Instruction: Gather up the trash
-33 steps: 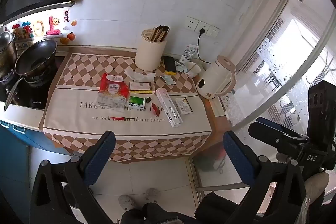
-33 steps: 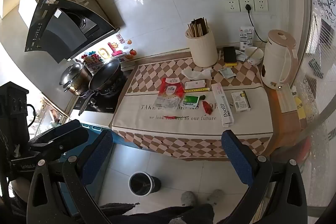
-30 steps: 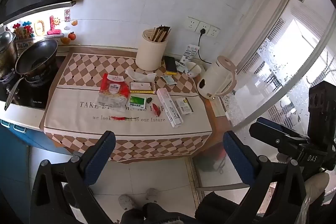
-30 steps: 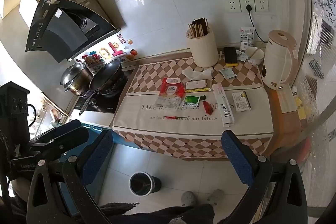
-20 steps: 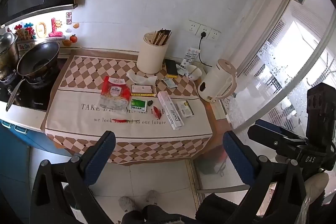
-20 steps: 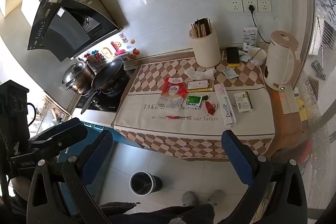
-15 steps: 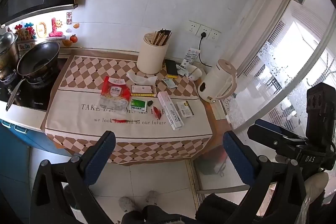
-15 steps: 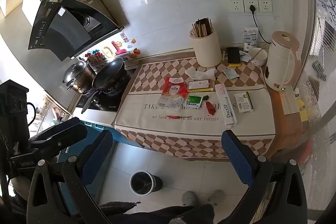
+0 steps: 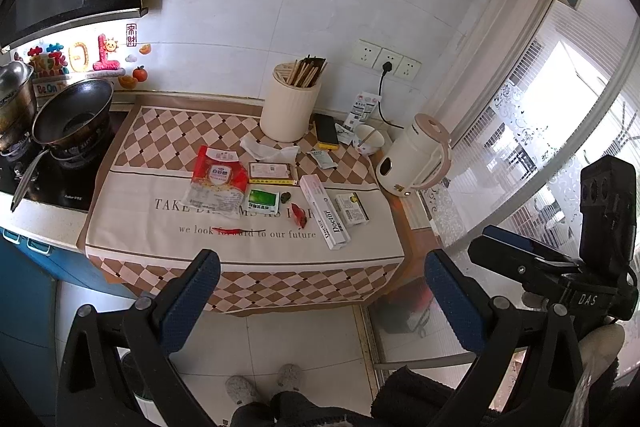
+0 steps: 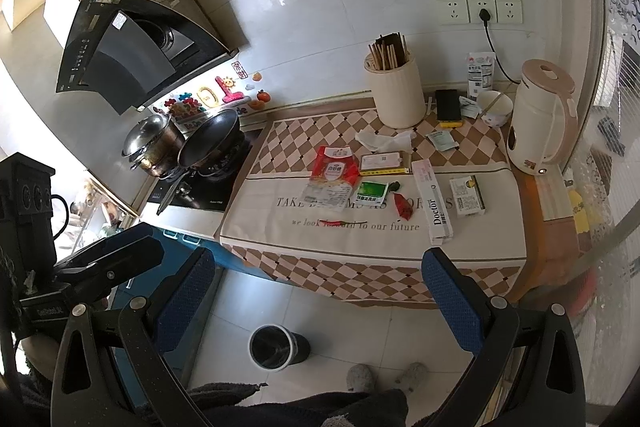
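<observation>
Both views have slid a little over the last second: the counter sits slightly lower and farther off in frame than it did, so I have drawn back a touch, not closed in. Nothing on the cloth has shifted. My read: collecting has not begun; I am only lining up.

Left gripper [image 9: 320,291]: released, jaws wide apart, nothing between them. Right gripper [image 10: 318,291]: the same, spread and empty. Both hang over the floor, well short of the counter's front edge.

Landmark: the chopstick holder [image 9: 290,109], cream, ribbed, at the back of the checked tablecloth [image 9: 168,211].

The trash, all in front of the holder:
- crumpled tissue [image 9: 266,149], just in front, white, limp.
- red-and-clear snack bag [image 9: 218,183], front-left, flat, looks emptied.
- yellow-edged card packet [image 9: 273,173], directly in front, past the tissue.
- green sachet [image 9: 262,201], nearer me than the card packet.
- red wrapper [image 9: 300,215], small, twisted, front-right.
- long white "Doctor" box [image 9: 325,211], front-right, lying at a slant.
- small carton [image 9: 352,209], just right of the long box.
- red chilli [image 9: 228,230], thin, nearest the front edge.

Bin [image 10: 276,347]: on the floor, below the counter front, open-topped, seen from the right wrist.
</observation>
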`<act>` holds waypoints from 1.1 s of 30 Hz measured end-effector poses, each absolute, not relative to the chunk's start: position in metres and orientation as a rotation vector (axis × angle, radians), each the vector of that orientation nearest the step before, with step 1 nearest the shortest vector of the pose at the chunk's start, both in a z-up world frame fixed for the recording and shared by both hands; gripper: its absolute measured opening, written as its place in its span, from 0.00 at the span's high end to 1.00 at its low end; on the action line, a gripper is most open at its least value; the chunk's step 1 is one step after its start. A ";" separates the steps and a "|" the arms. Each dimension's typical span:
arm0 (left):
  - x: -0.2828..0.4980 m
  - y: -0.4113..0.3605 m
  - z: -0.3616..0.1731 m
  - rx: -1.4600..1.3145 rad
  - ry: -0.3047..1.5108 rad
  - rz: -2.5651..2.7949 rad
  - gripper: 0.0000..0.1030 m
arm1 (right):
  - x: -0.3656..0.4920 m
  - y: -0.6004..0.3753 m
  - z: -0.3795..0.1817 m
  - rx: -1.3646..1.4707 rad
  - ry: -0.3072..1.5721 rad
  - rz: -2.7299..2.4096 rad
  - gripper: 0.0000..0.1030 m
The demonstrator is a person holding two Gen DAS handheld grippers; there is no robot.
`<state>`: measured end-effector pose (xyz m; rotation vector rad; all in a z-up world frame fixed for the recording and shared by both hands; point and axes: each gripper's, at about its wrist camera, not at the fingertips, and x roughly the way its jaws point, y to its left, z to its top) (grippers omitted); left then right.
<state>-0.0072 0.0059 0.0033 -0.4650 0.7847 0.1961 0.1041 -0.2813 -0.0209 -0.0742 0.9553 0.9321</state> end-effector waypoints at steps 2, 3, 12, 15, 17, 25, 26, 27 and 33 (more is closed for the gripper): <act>-0.008 0.007 0.004 -0.465 0.784 0.198 0.00 | 0.105 -0.280 -0.022 -0.072 0.958 0.935 0.00; -0.008 0.007 0.004 -0.465 0.783 0.198 0.00 | 0.105 -0.279 -0.022 -0.073 0.958 0.934 0.00; -0.012 0.011 0.006 -0.468 0.781 0.197 0.00 | 0.104 -0.276 -0.025 -0.073 0.959 0.940 0.00; -0.006 0.008 0.004 -0.465 0.787 0.200 0.00 | 0.102 -0.273 -0.026 -0.074 0.961 0.947 0.00; -0.007 0.008 0.004 -0.466 0.786 0.199 0.00 | 0.104 -0.274 -0.028 -0.073 0.962 0.951 0.00; -0.006 0.008 0.005 -0.466 0.785 0.200 0.00 | 0.102 -0.273 -0.027 -0.070 0.964 0.952 0.00; -0.006 0.007 0.004 -0.465 0.786 0.200 0.00 | 0.102 -0.273 -0.027 -0.070 0.965 0.953 0.00; -0.006 0.007 0.005 -0.465 0.785 0.200 0.00 | 0.102 -0.274 -0.027 -0.071 0.964 0.954 0.00; -0.006 0.007 0.004 -0.465 0.786 0.201 0.00 | 0.102 -0.274 -0.028 -0.071 0.966 0.957 0.00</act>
